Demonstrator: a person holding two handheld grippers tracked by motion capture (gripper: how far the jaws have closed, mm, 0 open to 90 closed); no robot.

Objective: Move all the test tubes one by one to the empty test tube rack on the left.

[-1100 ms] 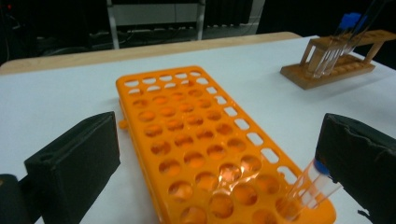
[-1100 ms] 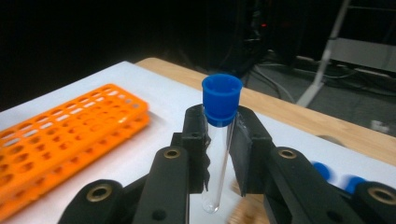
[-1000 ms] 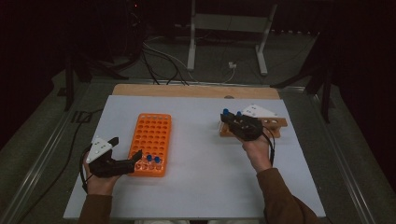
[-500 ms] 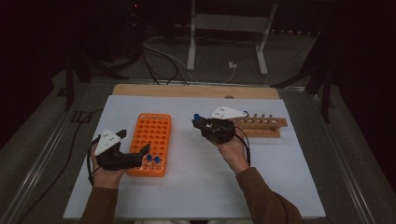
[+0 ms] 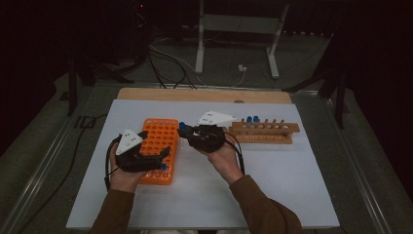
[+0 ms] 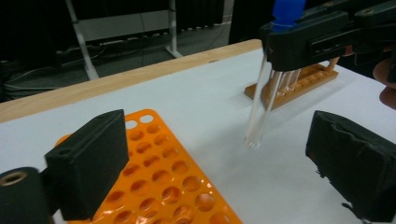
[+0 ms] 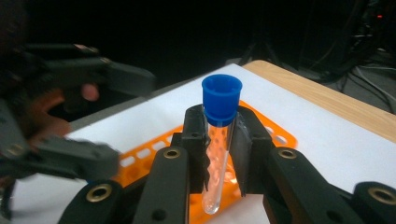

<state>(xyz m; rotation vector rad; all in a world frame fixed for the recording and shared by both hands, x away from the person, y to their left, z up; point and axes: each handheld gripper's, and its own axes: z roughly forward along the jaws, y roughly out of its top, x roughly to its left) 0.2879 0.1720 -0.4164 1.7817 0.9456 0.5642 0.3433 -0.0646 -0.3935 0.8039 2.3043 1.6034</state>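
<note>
The right gripper (image 5: 187, 130) is clamping a clear test tube (image 7: 218, 154) with a blue cap (image 7: 222, 100) between its jaws; the tube is standing roughly upright in the grip, its rounded bottom hanging free above the white surface (image 5: 272, 180) — just beside the far right edge of the orange rack (image 5: 158, 148). In the left gripper view the same tube (image 6: 261, 107) is hanging clear of the surface, between the orange rack (image 6: 159, 182) and the wooden rack (image 6: 303, 81). The left gripper (image 5: 163, 155) is resting at the near right part of the orange rack, its jaws standing wide apart and gripping nothing; a blue cap (image 5: 164, 167) is showing in the rack just beside them. The wooden rack (image 5: 265, 132) is lying to the right — two blue-capped tubes (image 5: 252, 120) are standing at its left end.
</note>
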